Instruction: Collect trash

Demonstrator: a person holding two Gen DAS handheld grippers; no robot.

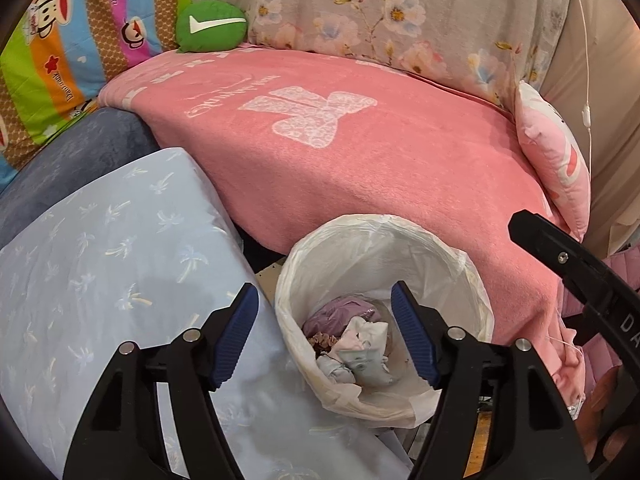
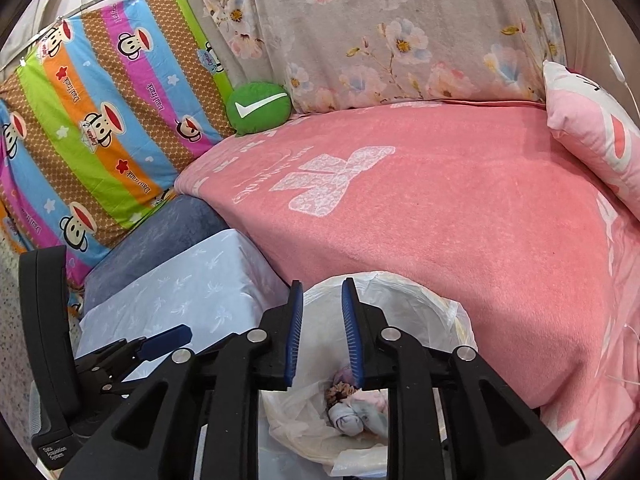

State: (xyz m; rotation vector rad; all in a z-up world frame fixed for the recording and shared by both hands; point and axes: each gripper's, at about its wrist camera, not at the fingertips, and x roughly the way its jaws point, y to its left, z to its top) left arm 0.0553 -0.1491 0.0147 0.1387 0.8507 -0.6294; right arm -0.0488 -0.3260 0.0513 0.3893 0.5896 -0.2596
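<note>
White liner sags around the bin (image 1: 384,236), trash (image 1: 356,348) inside it; my left gripper (image 1: 324,336) gapes wide above, my right gripper (image 2: 322,332) narrow and empty, and dipping either could snag that liner.

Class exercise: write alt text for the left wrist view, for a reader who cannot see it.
The open left gripper hovers empty above a bin lined with a white bag, holding crumpled trash. Behind it is a pink blanket, with a green cushion at the back.
</note>
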